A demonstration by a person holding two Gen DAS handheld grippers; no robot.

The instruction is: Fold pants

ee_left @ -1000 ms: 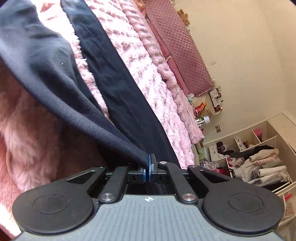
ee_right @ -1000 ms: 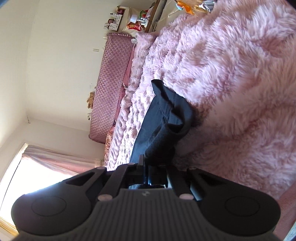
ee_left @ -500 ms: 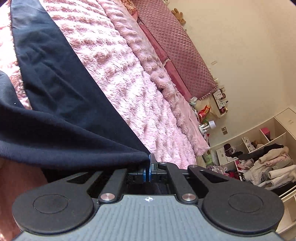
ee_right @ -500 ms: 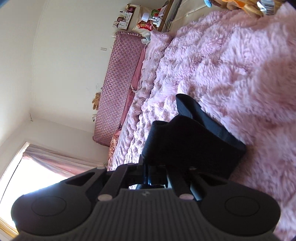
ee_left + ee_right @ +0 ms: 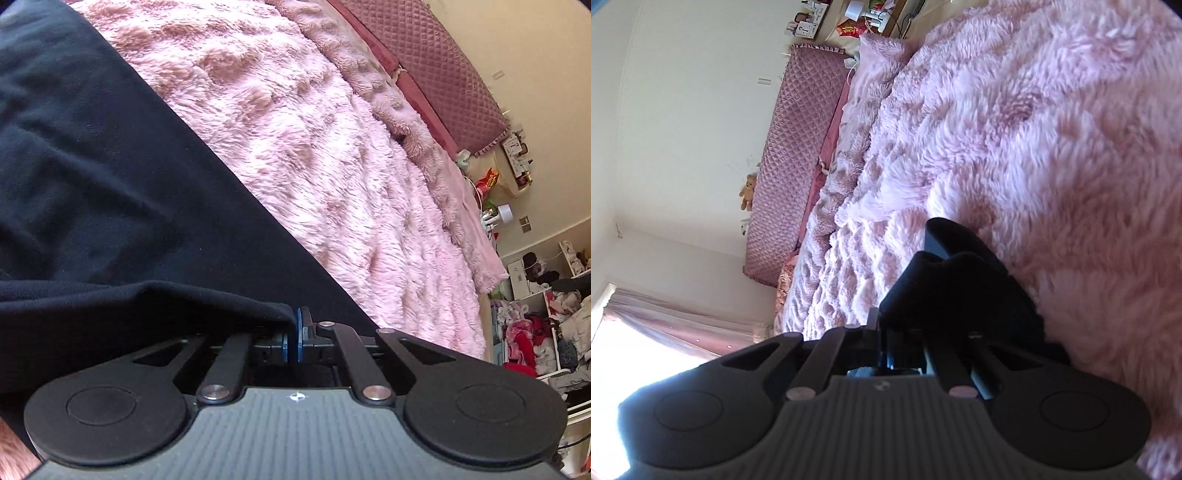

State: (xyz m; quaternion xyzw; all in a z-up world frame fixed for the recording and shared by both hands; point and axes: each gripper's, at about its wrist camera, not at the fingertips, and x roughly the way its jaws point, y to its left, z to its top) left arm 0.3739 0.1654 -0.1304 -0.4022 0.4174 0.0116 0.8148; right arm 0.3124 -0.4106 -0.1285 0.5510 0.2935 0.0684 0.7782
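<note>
The dark navy pants (image 5: 110, 192) lie across the fluffy pink blanket (image 5: 314, 155) on the bed. My left gripper (image 5: 296, 334) is shut on a fold of the pants' edge, with a layer draped over its left finger. In the right wrist view my right gripper (image 5: 882, 354) is shut on another bunched part of the pants (image 5: 956, 288), which stands up in a dark lump over the fingers. The fingertips of both grippers are mostly hidden by cloth.
A quilted pink headboard (image 5: 443, 62) runs along the wall and also shows in the right wrist view (image 5: 786, 147). A cluttered nightstand (image 5: 513, 166) and open shelves with clothes (image 5: 546, 314) stand beyond the bed. A bright curtained window (image 5: 646, 332) is at the left.
Both grippers have carried the pants lower and closer to the blanket. The pants now spread wider across the left wrist view; the held bunch in the right view moved up the bed.
</note>
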